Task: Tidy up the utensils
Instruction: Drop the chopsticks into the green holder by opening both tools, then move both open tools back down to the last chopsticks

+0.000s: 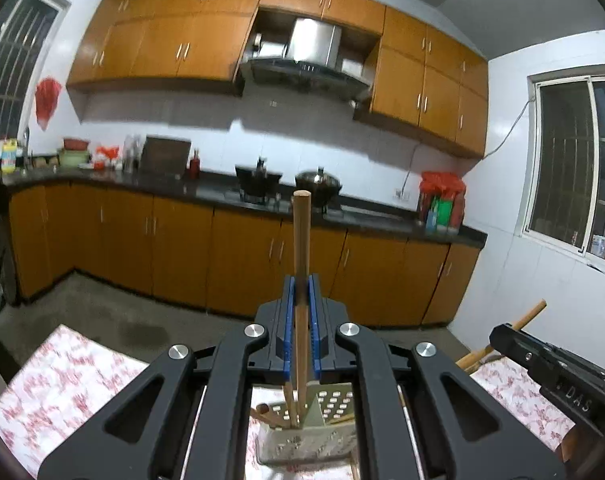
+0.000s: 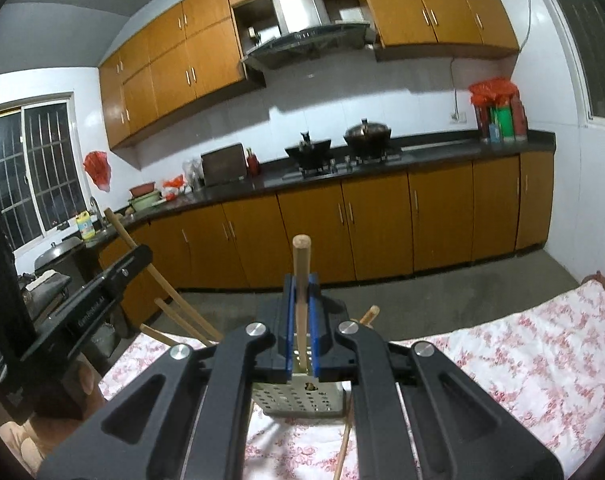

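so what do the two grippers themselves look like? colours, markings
Both match: the left gripper and right gripper have matte black angular linkage arms with triangular cut-outs, round silver bolts at the pivots, and blue ribbed pads lining the fingers. Seen side-on, the right gripper's body shows embossed letters, and the left one's carries small white printed text, too blurred to read reliably. No cables or sleeves visible.

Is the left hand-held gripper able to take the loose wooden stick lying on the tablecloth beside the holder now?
Probably not yet. The left hand-held gripper is shut on a wooden stick standing over the perforated holder, so it has no free jaws for the loose stick.
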The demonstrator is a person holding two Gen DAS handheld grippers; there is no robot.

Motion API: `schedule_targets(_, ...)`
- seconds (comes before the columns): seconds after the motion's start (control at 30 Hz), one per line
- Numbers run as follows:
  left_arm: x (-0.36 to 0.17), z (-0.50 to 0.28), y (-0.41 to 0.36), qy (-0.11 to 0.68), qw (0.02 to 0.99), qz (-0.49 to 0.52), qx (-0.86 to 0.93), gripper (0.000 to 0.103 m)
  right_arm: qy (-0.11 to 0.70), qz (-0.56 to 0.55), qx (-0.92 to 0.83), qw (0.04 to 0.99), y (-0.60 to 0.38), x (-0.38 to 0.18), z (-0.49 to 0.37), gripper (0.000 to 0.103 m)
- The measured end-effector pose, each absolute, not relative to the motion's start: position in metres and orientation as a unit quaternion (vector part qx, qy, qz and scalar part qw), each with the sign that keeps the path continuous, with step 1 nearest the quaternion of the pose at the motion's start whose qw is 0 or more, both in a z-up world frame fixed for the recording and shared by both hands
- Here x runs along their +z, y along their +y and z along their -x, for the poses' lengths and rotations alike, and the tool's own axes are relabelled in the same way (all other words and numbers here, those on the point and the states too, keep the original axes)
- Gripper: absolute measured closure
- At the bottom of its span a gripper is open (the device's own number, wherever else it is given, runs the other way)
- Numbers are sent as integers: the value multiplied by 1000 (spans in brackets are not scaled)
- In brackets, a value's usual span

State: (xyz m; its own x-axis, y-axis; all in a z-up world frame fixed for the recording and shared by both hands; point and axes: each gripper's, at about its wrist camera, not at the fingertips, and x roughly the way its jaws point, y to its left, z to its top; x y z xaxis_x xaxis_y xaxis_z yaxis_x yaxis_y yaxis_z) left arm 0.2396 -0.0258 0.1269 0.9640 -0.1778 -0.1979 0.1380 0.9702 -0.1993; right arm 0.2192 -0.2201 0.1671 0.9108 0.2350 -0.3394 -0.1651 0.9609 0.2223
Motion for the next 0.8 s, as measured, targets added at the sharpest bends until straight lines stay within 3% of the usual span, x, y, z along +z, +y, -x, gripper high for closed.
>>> schedule_targets(0.13, 118, -246, -22, 128, 983, 103, -85, 95, 198, -95, 101, 970, -217, 159, -229, 91)
schedule_targets(0.2, 119, -244, -21, 129, 982, 104, -86, 90, 197, -94, 101, 971, -215, 160, -229, 88)
schedule_targets(0.27, 123, -239, -18, 124, 983, 107, -82, 67, 191, -92, 99, 972, -216, 159, -224, 85)
schedule_targets(0.3, 126, -241, -19, 120, 984, 108, -81, 65, 187, -90, 97, 973, -216, 160, -222, 83)
schedule_targets(0.63, 139, -207, 5, 109, 986, 105, -65, 60, 144, -93, 35, 985, -249, 166, -171, 68)
schedule_targets(0.8, 102, -181, 34, 153, 983, 98, -13, 54, 214, -107, -18, 971, -278, 109, -167, 67)
